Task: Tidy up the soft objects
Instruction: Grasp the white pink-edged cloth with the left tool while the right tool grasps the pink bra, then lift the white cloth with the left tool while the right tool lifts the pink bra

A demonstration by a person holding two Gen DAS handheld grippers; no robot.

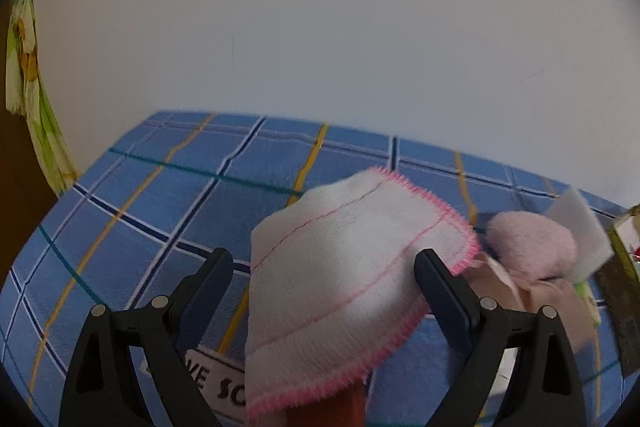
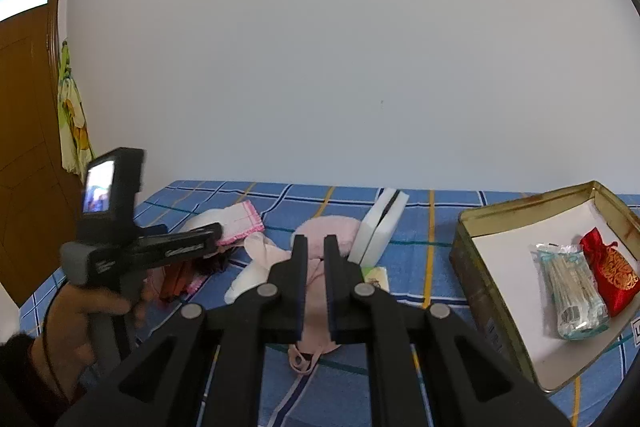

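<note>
White fleece cloth (image 1: 340, 279) with pink stitched edging sits between your left gripper (image 1: 324, 267) fingers, which stand wide apart, draped over something reddish below. Your right gripper (image 2: 316, 247) has fingers nearly together with a narrow gap, nothing between them; pink soft item (image 2: 320, 235) lies just ahead on the blue checked bed cover (image 2: 420, 227). Tin box (image 2: 472, 267) sits to its right.

White wall (image 2: 320, 47), wooden door (image 2: 28, 147), perhaps floral curtain (image 1: 28, 87)
</note>
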